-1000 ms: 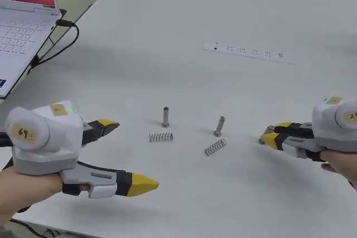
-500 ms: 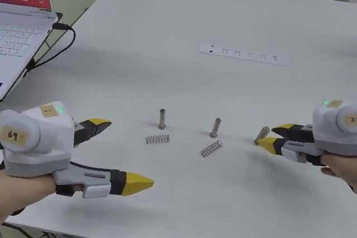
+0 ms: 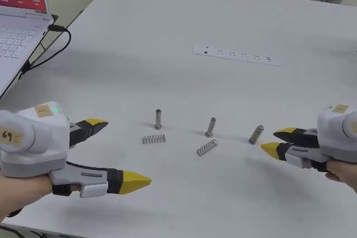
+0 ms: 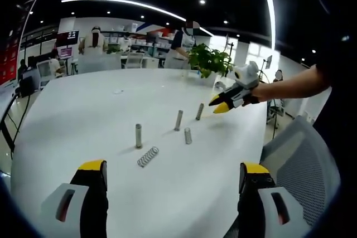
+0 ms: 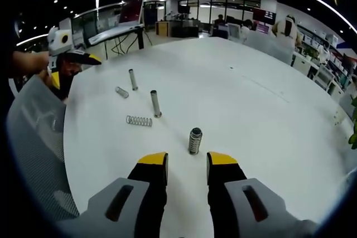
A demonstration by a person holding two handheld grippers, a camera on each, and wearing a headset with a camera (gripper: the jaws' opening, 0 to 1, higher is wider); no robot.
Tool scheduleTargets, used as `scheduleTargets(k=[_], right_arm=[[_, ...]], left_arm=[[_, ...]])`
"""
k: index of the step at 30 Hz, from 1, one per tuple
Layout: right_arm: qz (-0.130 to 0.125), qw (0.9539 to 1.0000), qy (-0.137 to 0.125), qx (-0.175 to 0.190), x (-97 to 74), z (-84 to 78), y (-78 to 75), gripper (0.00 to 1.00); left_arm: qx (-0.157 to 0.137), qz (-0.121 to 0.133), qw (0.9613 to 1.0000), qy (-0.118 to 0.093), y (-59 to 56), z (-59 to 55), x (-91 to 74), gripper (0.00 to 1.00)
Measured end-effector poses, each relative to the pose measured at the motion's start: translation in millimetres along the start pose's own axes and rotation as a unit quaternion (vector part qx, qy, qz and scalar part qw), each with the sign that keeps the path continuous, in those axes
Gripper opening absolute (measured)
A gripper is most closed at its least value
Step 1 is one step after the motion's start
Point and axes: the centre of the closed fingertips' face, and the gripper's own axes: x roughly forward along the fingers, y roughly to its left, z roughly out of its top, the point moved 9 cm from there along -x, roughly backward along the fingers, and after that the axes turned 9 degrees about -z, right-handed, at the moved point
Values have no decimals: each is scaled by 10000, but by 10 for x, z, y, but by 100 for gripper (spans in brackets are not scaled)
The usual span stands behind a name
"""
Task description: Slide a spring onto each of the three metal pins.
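Three metal pins stand on the white table point(image 3: 167, 26). The left pin point(image 3: 158, 119) and the middle pin point(image 3: 211, 126) are bare. A spring is around the right pin point(image 3: 256, 134), which also stands just ahead of my right gripper's own tips point(image 5: 194, 140). One loose spring point(image 3: 153, 138) lies in front of the left pin, another loose spring point(image 3: 207, 146) in front of the middle pin. My right gripper point(image 3: 277, 140) sits just right of the sprung pin, slightly open and empty. My left gripper point(image 3: 116, 153) is wide open at the lower left, holding nothing.
A white power strip point(image 3: 237, 56) lies further back on the table. An open laptop point(image 3: 17, 20) with a black cable point(image 3: 47, 48) sits at the far left edge. The table's near edge runs just below the left gripper.
My right gripper has let go of the spring-covered pin and drawn back to the right; the pin now stands alone. The left gripper has barely moved. The head camera shifted slightly.
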Motion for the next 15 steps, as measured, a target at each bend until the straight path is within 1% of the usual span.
scheduleTargets(k=[7, 11, 15], right_arm=[[103, 9999, -10, -46, -59, -19, 95, 26], [191, 9998, -41, -56, -61, -11, 157, 26], [274, 9995, -62, -163, -63, 0, 230, 25]], left_arm=[[-13, -5, 10000, 9, -13, -7, 1, 96], [-15, -19, 10000, 4, -20, -8, 2, 95], [-17, -30, 10000, 16, -24, -9, -1, 95]])
